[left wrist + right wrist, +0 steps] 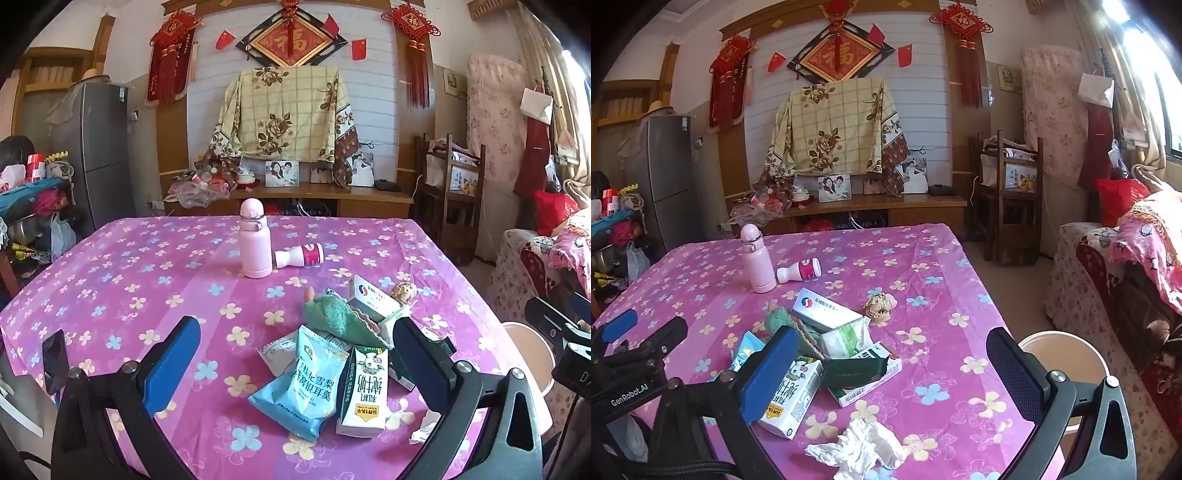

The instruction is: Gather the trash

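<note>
A heap of litter lies on the pink flowered tablecloth (147,280): a blue snack packet (299,391), a milk carton (364,391), a green cloth (340,317), a white medicine box (369,295) and a brown paper ball (402,291). My left gripper (295,363) hangs open just short of the packet and carton, touching nothing. In the right wrist view a crumpled white tissue (860,450) lies nearest, then the milk carton (790,402) and a green-and-white box (864,373). My right gripper (894,373) stands open above them, nothing between its fingers.
A beige bin (1060,354) stands on the floor off the table's right edge. A pink flask (254,240) stands upright mid-table with a small bottle (301,255) lying beside it. A covered sofa (1126,266) is at the right.
</note>
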`<state>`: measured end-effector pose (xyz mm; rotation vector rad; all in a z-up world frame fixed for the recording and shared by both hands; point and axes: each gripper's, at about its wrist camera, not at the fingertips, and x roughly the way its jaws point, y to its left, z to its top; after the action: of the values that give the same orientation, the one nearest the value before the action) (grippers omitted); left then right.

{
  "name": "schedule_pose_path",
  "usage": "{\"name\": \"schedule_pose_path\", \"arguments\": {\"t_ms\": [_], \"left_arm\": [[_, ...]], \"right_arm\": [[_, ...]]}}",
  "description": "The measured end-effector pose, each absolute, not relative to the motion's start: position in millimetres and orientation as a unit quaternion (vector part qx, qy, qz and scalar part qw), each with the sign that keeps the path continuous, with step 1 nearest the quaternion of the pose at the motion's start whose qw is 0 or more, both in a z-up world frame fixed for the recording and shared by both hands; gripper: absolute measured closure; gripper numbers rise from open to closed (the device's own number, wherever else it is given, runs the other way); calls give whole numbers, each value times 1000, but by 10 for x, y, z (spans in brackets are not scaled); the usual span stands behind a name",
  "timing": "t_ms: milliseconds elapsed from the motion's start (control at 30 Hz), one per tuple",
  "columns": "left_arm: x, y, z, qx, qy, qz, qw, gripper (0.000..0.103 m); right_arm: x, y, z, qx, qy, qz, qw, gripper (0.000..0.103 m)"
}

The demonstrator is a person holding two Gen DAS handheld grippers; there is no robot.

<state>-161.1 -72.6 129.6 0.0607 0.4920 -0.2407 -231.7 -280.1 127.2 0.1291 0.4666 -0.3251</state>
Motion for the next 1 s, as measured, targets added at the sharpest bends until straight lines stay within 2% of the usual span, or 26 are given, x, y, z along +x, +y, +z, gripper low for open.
{"name": "schedule_pose_path", "arguments": {"t_ms": [1000], "left_arm": [[-1650, -772, 1328, 32, 232, -131, 963, 0]], "right_arm": [[-2308, -2795, 1325, 64, 230, -158, 958, 0]]}}
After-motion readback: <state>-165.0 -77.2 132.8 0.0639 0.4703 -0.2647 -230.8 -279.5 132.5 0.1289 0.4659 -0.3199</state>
